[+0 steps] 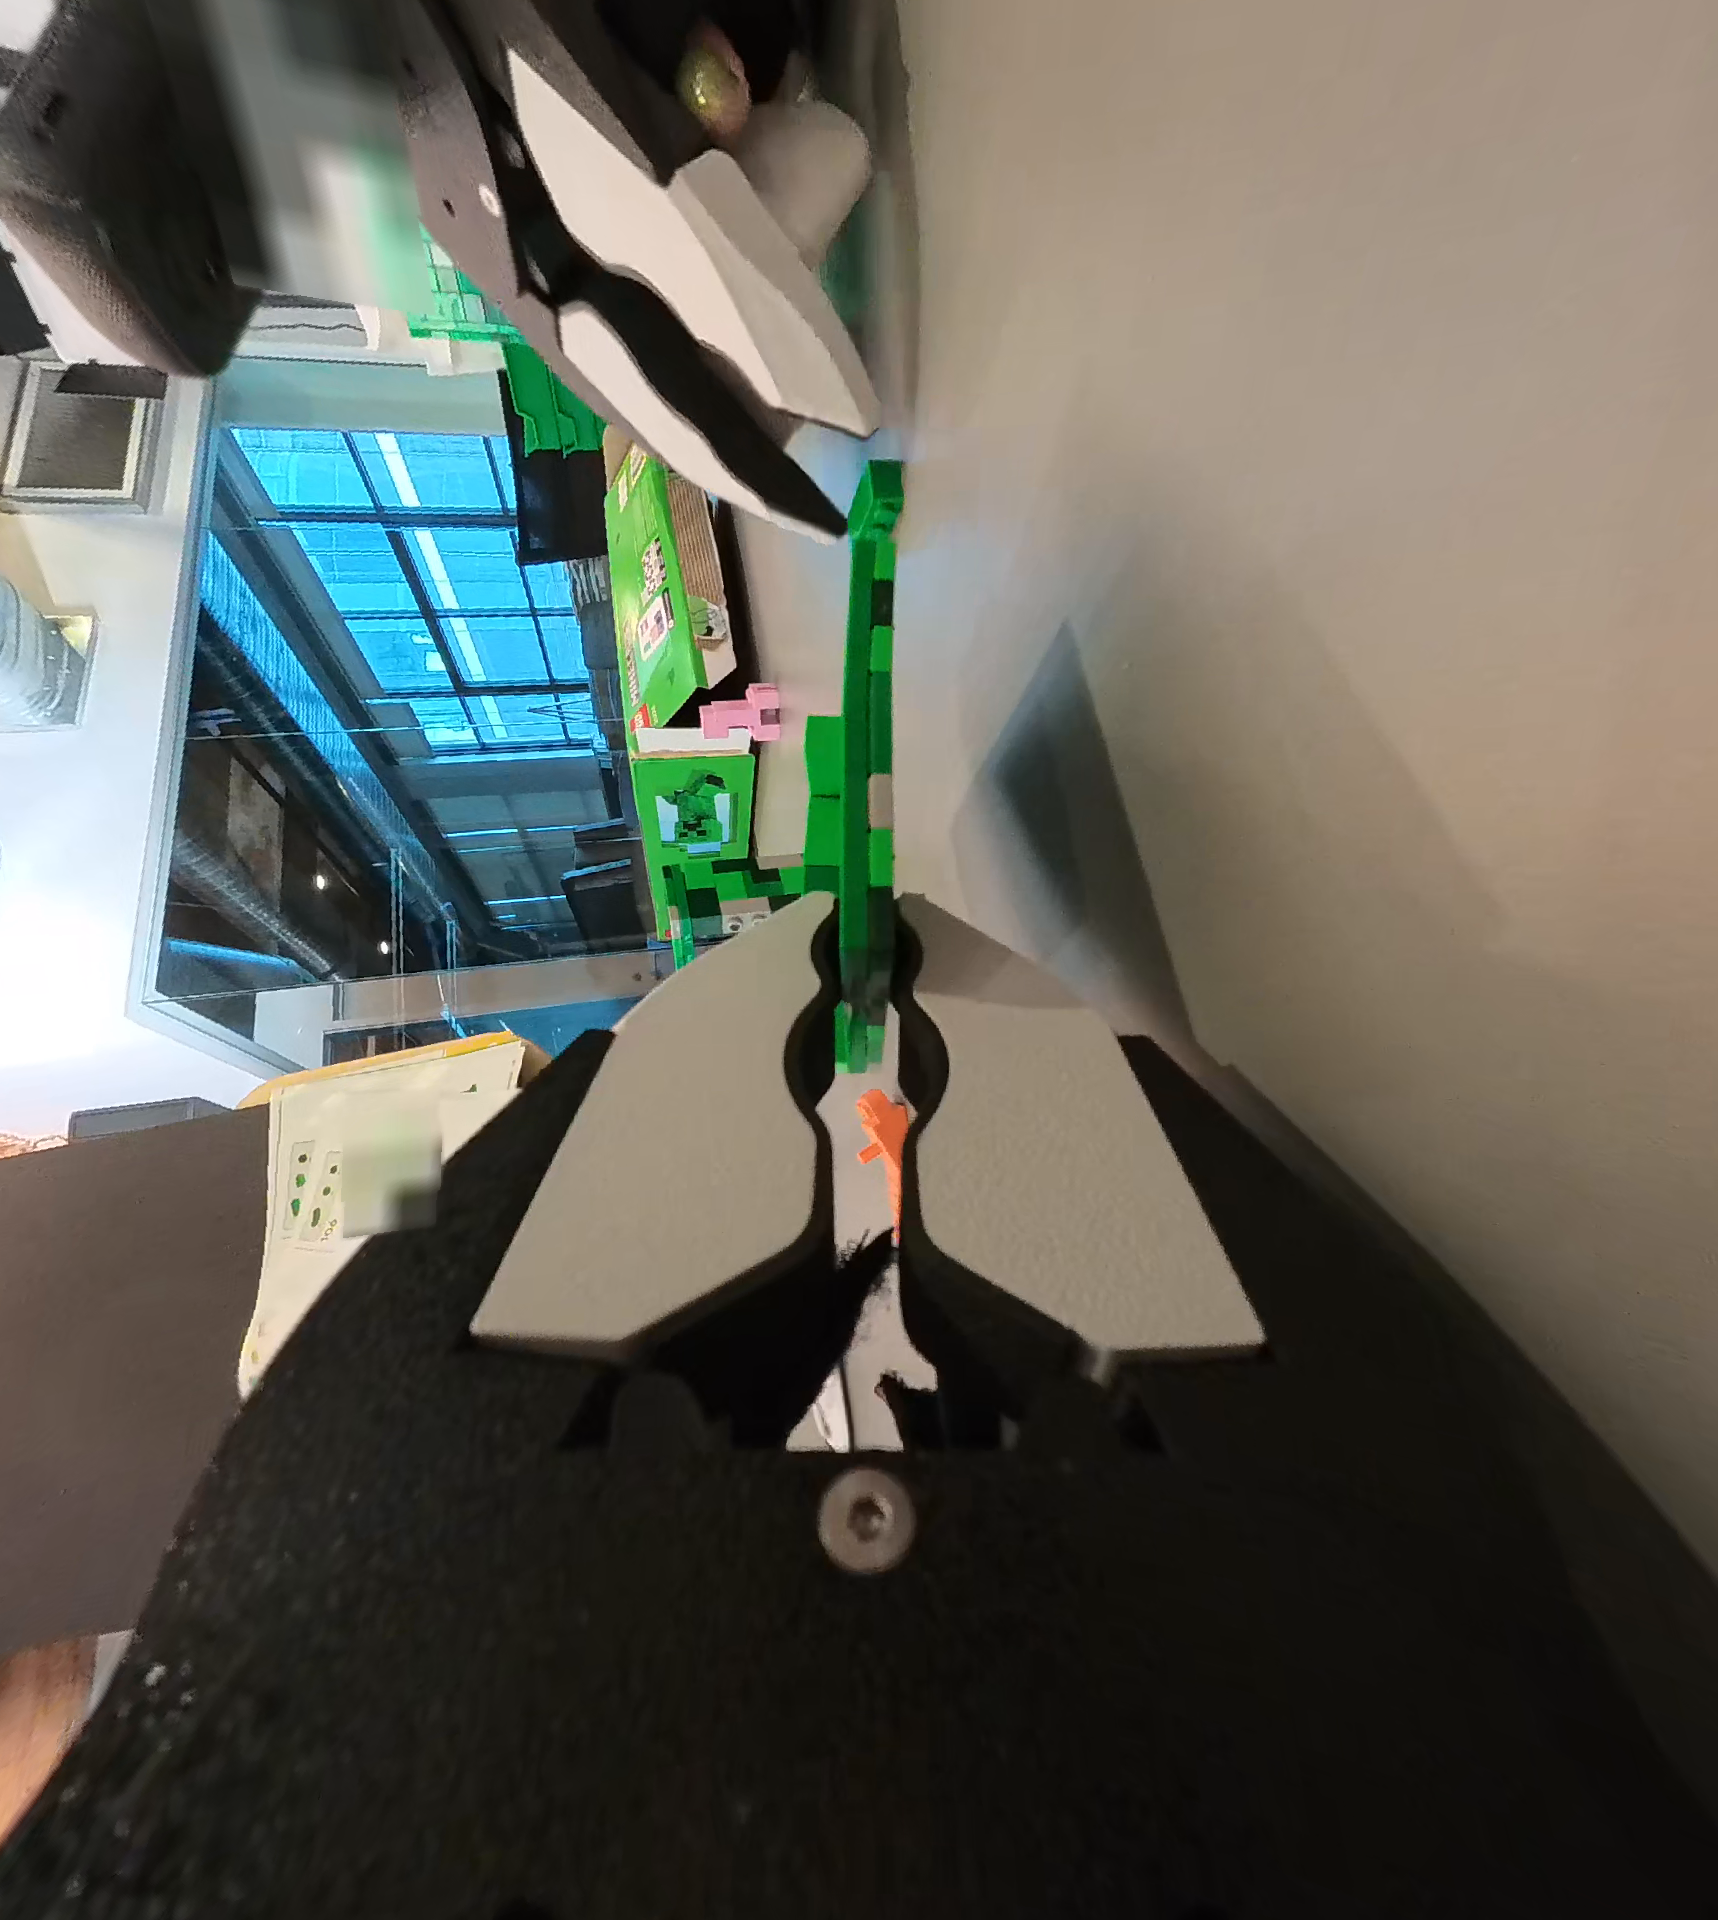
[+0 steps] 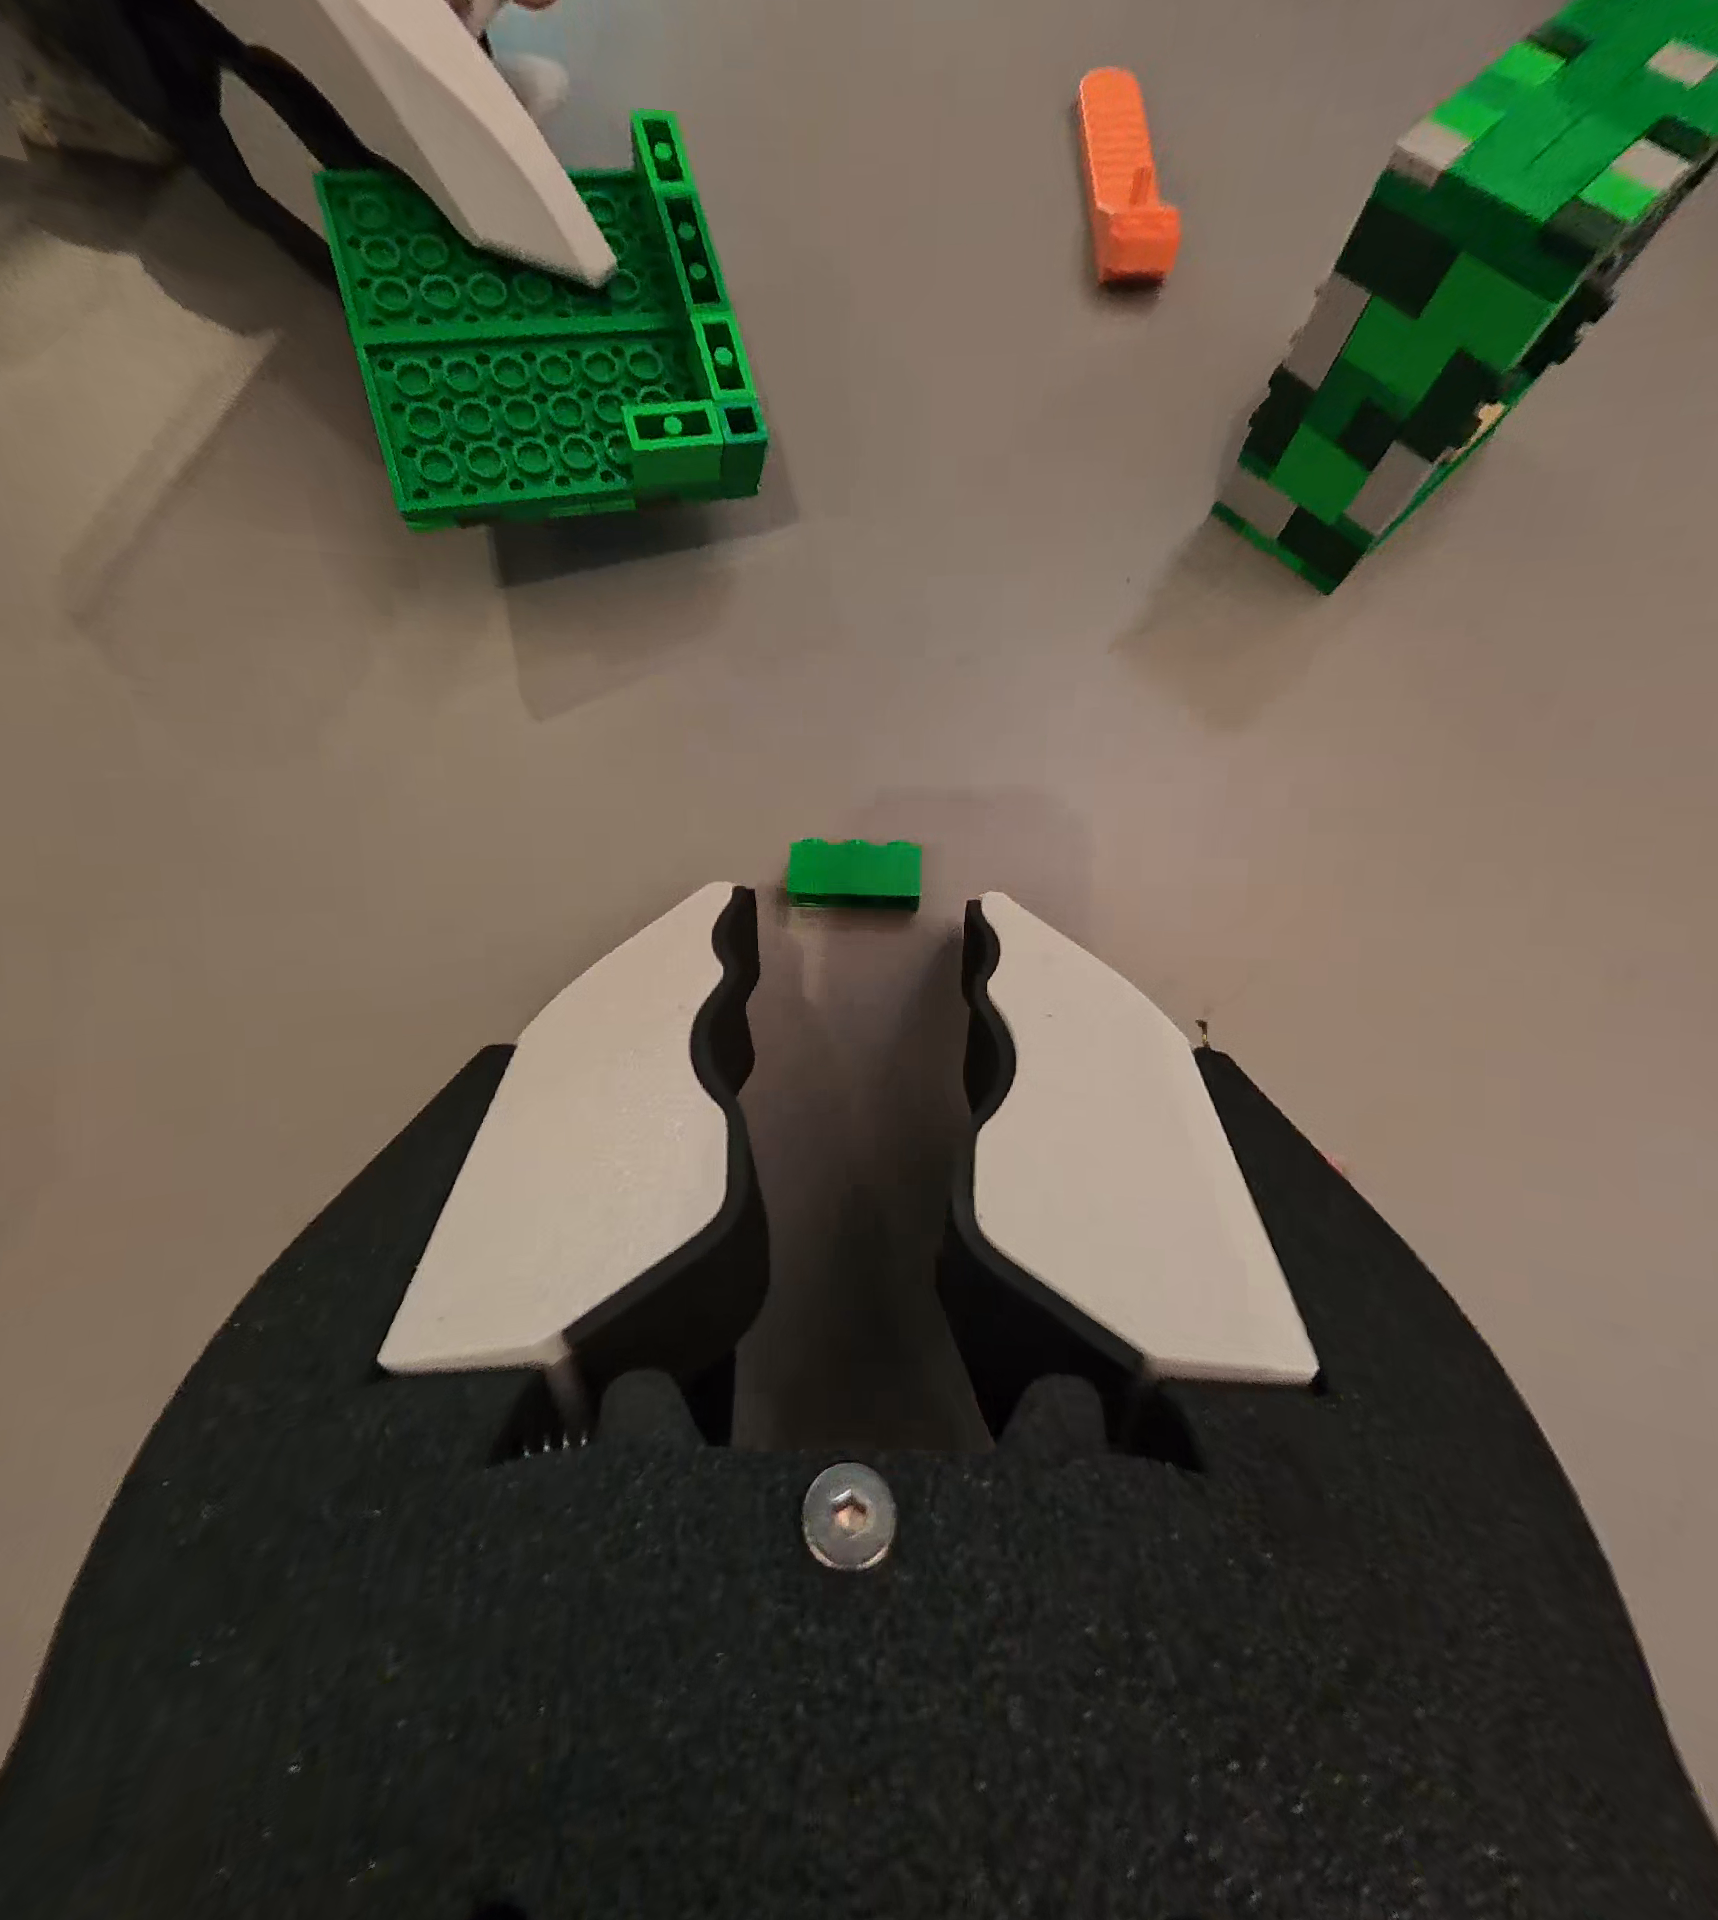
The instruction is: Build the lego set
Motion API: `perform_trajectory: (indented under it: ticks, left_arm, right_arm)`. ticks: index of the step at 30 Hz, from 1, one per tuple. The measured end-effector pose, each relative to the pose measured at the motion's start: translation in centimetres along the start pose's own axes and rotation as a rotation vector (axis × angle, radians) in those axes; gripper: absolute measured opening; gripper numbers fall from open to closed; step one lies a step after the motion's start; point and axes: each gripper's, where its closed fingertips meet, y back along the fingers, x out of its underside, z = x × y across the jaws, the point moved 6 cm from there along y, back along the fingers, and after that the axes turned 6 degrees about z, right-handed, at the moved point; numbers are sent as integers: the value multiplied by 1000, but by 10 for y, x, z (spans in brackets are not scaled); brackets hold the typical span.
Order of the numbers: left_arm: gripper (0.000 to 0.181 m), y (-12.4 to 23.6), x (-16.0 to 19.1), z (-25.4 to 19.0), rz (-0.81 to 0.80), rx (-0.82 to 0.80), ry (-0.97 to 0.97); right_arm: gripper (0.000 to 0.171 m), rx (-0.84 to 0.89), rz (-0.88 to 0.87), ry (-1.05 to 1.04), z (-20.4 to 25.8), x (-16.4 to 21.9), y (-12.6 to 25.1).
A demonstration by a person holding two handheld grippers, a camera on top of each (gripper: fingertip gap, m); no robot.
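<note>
Lego brick (image 2: 855, 875), small and green, sits on the grey table (image 2: 211, 831) at twelve o'clock from your right gripper (image 2: 860, 914), just beyond its fingertips and centred on the gap. Its long axis runs nine to three, straight across your line of approach, so the spread fingers would close on its short ends; I judge the gap wide enough, but only just. Your right gripper stands open and empty, and it is by far the nearer of the two to this brick.

Farther out at eleven o'clock lies the green plate assembly (image 2: 522, 384), flat on the table, studs up, with a low wall along its right edge. Your left gripper (image 1: 860, 935) is clamped on that assembly's edge, one finger reaching over the studs. At one o'clock the orange brick separator (image 2: 1125, 182) lies well apart from everything. At two o'clock the tall green figure (image 2: 1457, 343) stands near the edge of view.

Judging by this layout, picking up the loose brick comes next, then carrying it toward eleven o'clock.
</note>
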Motion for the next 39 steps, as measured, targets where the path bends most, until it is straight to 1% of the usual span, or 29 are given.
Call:
perform_trajectory:
  ticks: [3, 4, 5, 7, 9, 12, 15, 18, 21, 23, 27, 30, 34, 37, 39]
  left_arm:
    - [6, 0, -1, 0, -3, 4, 0]
    - [6, 0, -1, -1, -4, 4, 0]
    - [6, -1, -2, -1, -5, 7, 0]
    - [6, -1, -2, -1, -2, 14, 3]
    - [6, -2, -1, -2, 1, 23, 4]
    - [6, -2, 0, -2, 4, 25, 4]
    - [6, -2, -1, -2, 0, 25, 0]
    - [6, -2, -1, -3, 3, 29, -9]
    - [6, -3, -1, -3, 4, 29, -13]
    - [6, -3, -1, -3, 5, 30, -15]
    - [6, -4, -1, -3, 5, 37, -16]
    - [6, -4, -1, -3, 8, 36, -18]
    - [6, -4, -1, -2, 4, 29, -20]
    - [6, -5, -2, -2, 2, 31, -24]
    - [6, -6, -2, -2, 1, 31, -22]
  right_arm:
    - [39, -21, 28, 37, 1, -3, -5]
    - [37, -21, 39, 38, 1, -4, -6]
    - [25, -20, 55, 44, 0, -5, -7]
    - [24, -20, 83, 84, 3, -9, -8]
    - [24, -25, 157, 136, 9, -15, -8]
    - [24, 0, 361, 268, 18, -23, -2]
    - [24, -17, 680, 349, 23, -25, 6]
    - [24, -41, 945, 391, 26, -24, 8]
    - [24, -79, 1110, 428, 29, -21, 3]
    - [24, -81, 1159, 443, 29, -22, 1]
    - [26, -74, 1159, 457, 30, -26, -3]
    - [27, -24, 1072, 419, 28, -30, 8]
    - [27, 12, 750, 235, 29, -25, 31]
    - [32, 67, 563, 71, 27, -2, 39]
    - [33, 69, 429, -58, 30, 11, 36]
